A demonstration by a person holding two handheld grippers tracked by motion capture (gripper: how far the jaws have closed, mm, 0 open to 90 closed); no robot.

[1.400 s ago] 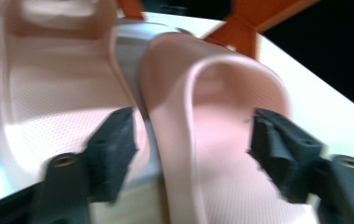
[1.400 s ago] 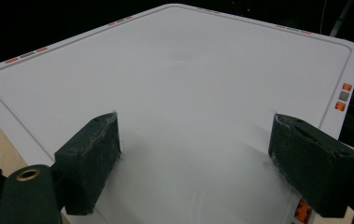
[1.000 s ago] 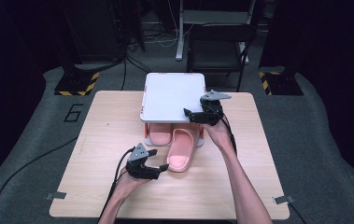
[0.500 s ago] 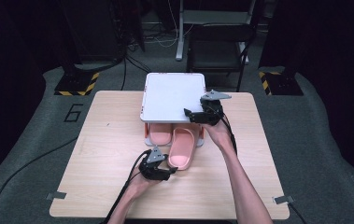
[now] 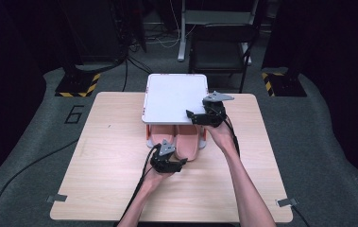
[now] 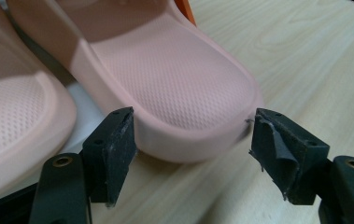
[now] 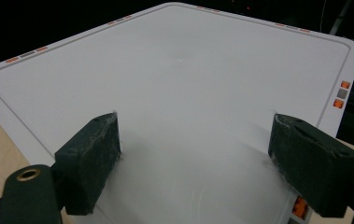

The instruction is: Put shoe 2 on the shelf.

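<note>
Slippers are seen side by side under the white shelf top. One heel is bracketed by the left gripper, whose jaws have just been closing; one pad touches, the other stands clear. Over the top's right part, the right gripper is held wide, nothing grasped.

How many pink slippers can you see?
2. Both pink slippers lie side by side under the white shelf top, heels poking out toward the person: the left slipper and the right slipper, whose heel sits between the left hand-held gripper jaws.
</note>
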